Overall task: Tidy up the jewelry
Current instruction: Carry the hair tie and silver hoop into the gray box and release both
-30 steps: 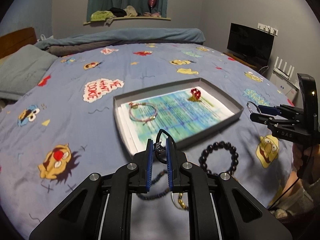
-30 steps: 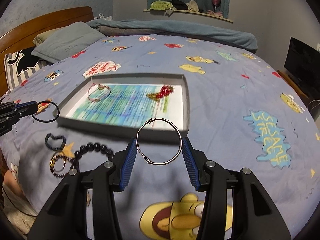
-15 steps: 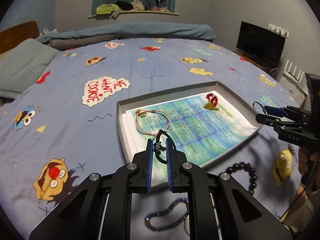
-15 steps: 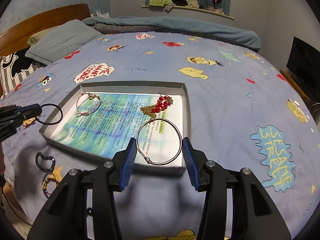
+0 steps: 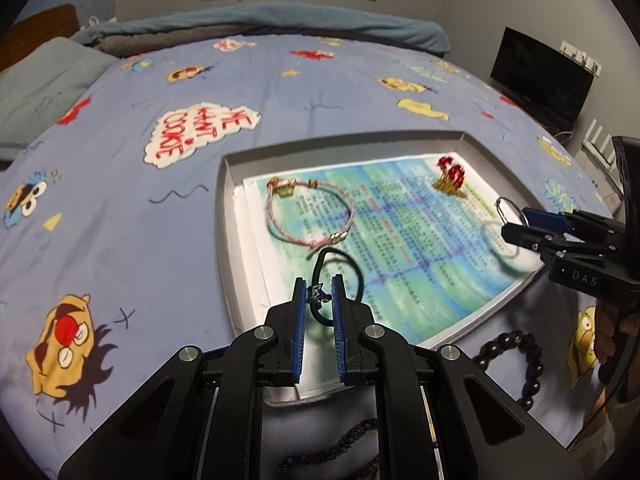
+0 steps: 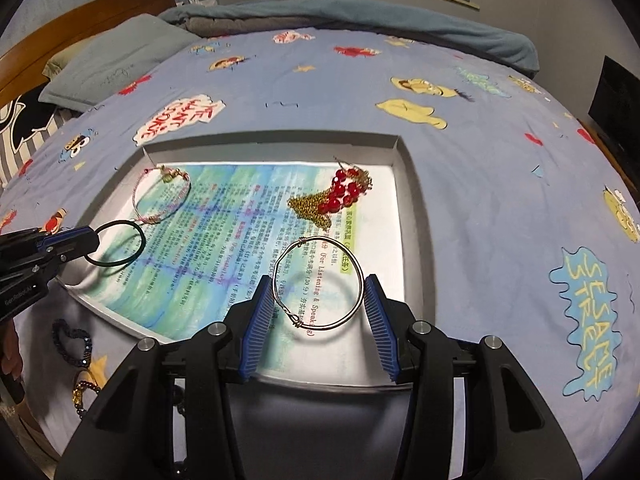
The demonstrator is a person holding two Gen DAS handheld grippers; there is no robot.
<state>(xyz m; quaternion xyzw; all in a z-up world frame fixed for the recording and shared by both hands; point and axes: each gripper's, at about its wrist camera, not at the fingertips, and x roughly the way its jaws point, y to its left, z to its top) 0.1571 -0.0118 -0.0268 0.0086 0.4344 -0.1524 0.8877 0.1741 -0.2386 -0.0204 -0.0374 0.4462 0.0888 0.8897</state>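
Silver wire bangle (image 6: pixel 318 282) and dark cord loop (image 5: pixel 338 276) held above grey tray (image 6: pixel 412 208); pink bracelet (image 6: pixel 160 196), red beads (image 6: pixel 344 192) inside

Bedsheet (image 6: pixel 480 184): lavender-blue, cartoon prints in yellow, red, white. Tray (image 6: pixel 412 216): grey rim. Paper (image 6: pixel 248 240) inside: blue-green wash, printed text. Cord bracelet (image 6: pixel 160 196): pink. Bead cluster (image 6: pixel 344 192): red on gold chain. Wire bangle (image 6: pixel 318 284): silver. Thin ring (image 6: pixel 116 242): dark green. Tool pads (image 6: pixel 258 320): blue. Bead bracelet (image 5: pixel 516 364): black.
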